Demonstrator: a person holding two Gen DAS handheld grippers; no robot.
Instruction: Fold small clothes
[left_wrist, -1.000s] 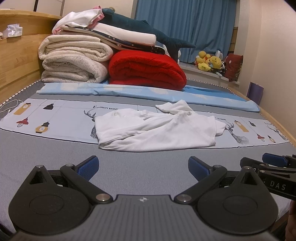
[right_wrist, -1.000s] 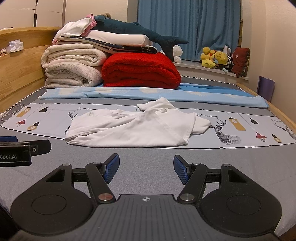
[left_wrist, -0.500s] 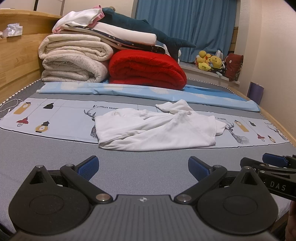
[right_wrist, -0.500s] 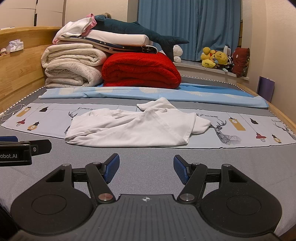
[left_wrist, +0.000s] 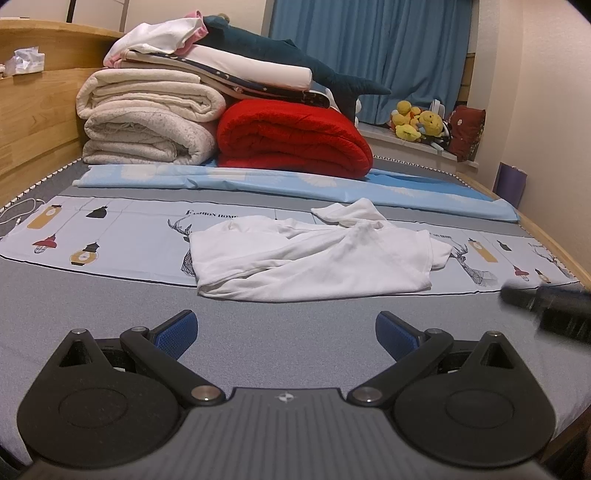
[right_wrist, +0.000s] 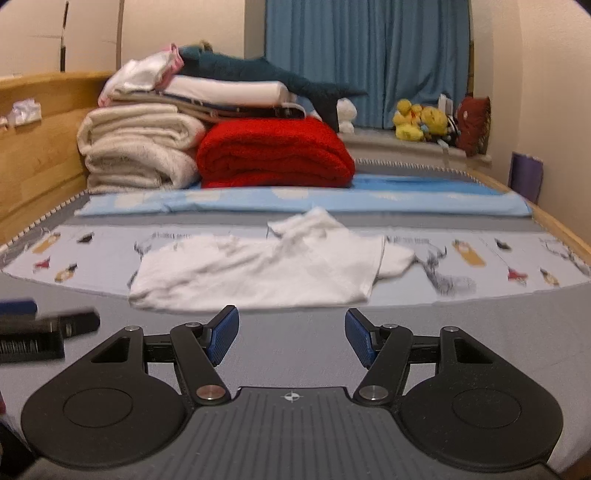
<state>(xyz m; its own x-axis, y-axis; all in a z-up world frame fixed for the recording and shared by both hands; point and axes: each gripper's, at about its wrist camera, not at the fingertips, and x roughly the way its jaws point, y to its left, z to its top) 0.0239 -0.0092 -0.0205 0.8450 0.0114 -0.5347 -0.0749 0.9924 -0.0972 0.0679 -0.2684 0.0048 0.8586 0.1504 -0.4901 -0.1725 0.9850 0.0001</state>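
Both claws, left (left_wrist: 284, 334) and right (right_wrist: 291, 338), gape wide and empty; the crumpled shirt (left_wrist: 314, 254) lies just ahead. You should pinch a hem corner, not bunched layers.

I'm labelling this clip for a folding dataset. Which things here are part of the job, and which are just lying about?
Part of the job:
white garment, crumpled on the printed sheet
left gripper, open
right gripper, open

Just lying about:
red blanket
cream blankets
shark plush
yellow soft toys
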